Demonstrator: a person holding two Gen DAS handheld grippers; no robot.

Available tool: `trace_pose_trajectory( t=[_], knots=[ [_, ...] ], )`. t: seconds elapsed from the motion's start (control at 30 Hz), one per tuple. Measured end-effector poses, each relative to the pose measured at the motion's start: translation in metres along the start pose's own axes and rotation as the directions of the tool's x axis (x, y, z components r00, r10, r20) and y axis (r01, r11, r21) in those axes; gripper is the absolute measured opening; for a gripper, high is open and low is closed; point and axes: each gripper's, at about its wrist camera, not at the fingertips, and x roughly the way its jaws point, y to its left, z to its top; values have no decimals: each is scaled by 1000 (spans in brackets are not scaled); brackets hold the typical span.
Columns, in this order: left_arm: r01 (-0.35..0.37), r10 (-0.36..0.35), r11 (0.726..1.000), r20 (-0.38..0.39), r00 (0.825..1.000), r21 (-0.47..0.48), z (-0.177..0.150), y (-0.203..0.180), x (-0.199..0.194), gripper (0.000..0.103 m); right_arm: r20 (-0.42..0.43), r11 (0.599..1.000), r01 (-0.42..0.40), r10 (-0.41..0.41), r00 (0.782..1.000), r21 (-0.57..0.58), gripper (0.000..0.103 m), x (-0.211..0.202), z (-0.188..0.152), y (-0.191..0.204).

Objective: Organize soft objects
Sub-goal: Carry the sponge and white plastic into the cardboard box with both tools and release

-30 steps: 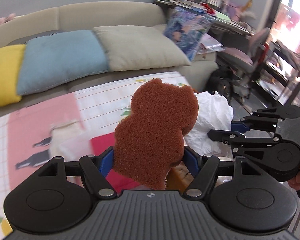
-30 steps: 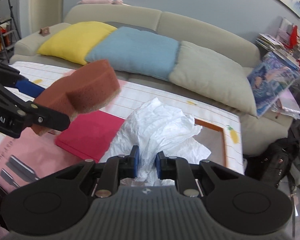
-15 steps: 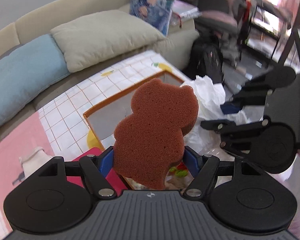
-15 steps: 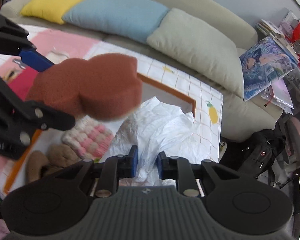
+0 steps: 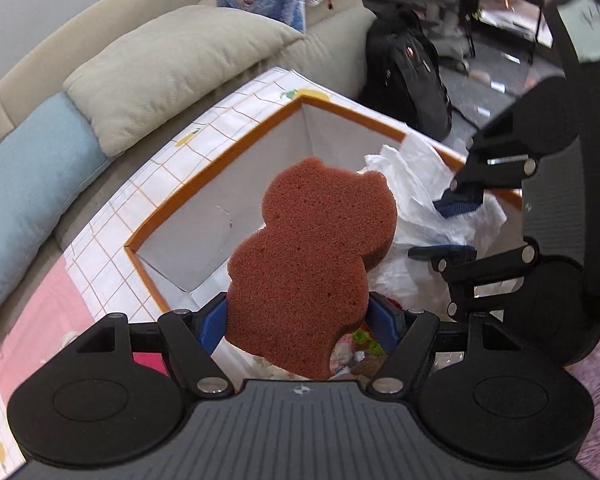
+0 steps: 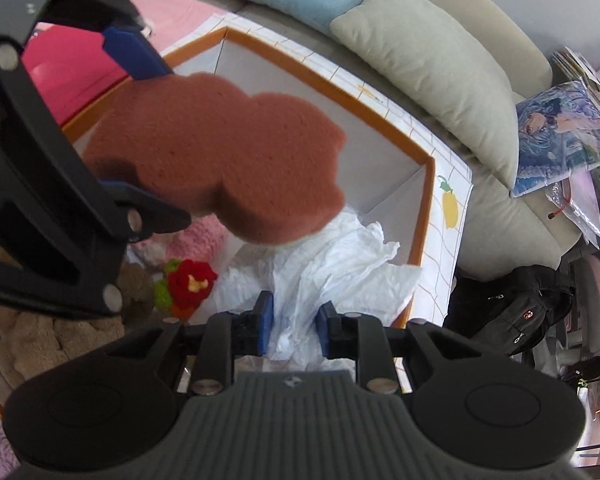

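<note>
My left gripper [image 5: 300, 320] is shut on a brown bear-shaped sponge [image 5: 312, 264], pinching its lower part from both sides and holding it over an orange-rimmed white box [image 5: 220, 168]. Seen from the right wrist, the sponge [image 6: 220, 160] hangs above the box [image 6: 380, 116] in the left gripper [image 6: 140, 128]. My right gripper [image 6: 295, 318] points down into the box. Its jaws are opening, with a crumpled white sheet [image 6: 332, 268] bunched between the pads and touching both. From the left wrist, the right gripper [image 5: 456, 226] is over the white sheet [image 5: 412, 208].
Inside the box lie a red knitted flower [image 6: 190, 280], a pink knitted piece [image 6: 196, 236] and brown and beige plush [image 6: 40, 340]. A sofa with grey [image 5: 172, 68] and blue [image 5: 28, 184] pillows runs behind. A black backpack [image 5: 408, 76] stands on the floor past the box.
Both grippers swung from the pink mat to above the box and sank toward it, the left with the sponge, the right with the white sheet. The right jaws have widened slightly.
</note>
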Motion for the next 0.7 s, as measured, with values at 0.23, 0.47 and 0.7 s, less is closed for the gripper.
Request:
trace_pose_trajectory(
  t=[0.23,0.47,0.7],
  knots=[
    [-1,1,1000,-57,998,-4,-8,-1,13,84,-29,1000,-6,5,1000,-21,27,5,-1,4],
    [37,-38,999,-34,999,-16,-8,2,3,91,-34,1000,12,-12,999,-13,48,1,6,-1],
    [29,-29,1000,34,999,-5,-10,7,-20,92,-35,1000,22,-22,999,-14,65,-13,12,-5]
  ],
)
